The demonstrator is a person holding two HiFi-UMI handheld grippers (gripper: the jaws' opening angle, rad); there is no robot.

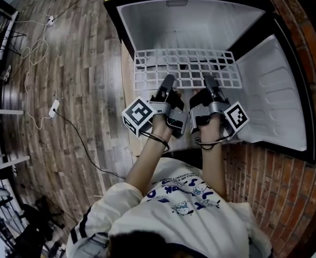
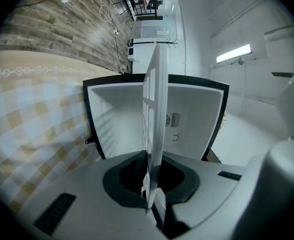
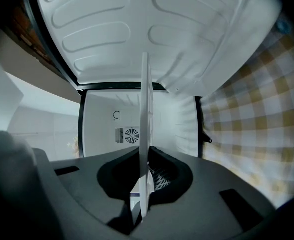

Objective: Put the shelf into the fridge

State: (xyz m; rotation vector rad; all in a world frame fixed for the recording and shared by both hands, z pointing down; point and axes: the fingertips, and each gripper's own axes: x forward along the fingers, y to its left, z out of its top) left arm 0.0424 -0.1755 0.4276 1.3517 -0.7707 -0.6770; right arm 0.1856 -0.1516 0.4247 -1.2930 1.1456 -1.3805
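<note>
Before open fridge (image 1: 190, 20), white grid shelf (image 1: 187, 67)

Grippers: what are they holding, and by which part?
Both hold the shelf by its near edge, the left gripper left of the middle, the right gripper right of it.

1. Head view: even indoor light, fairly bright; fridge (image 1: 190, 20) interior ahead of the left gripper (image 1: 167, 80) nearly blown out white.
2. Pale sheen on floor (image 1: 77, 74) left of that gripper; corners go dark, fisheye bends the planks.
3. Left gripper view: strip light (image 2: 234, 53) up-right of the jaws glares, clipped; black round vignette; gripper body in front soft, out of focus.
4. Edge of shelf (image 2: 156, 114) between the jaws blurs close in.
5. Right gripper view: dimmer, murky left of the jaws; door (image 3: 152, 29) above them bright, soft shading in its ribs; strong edge distortion.
</note>
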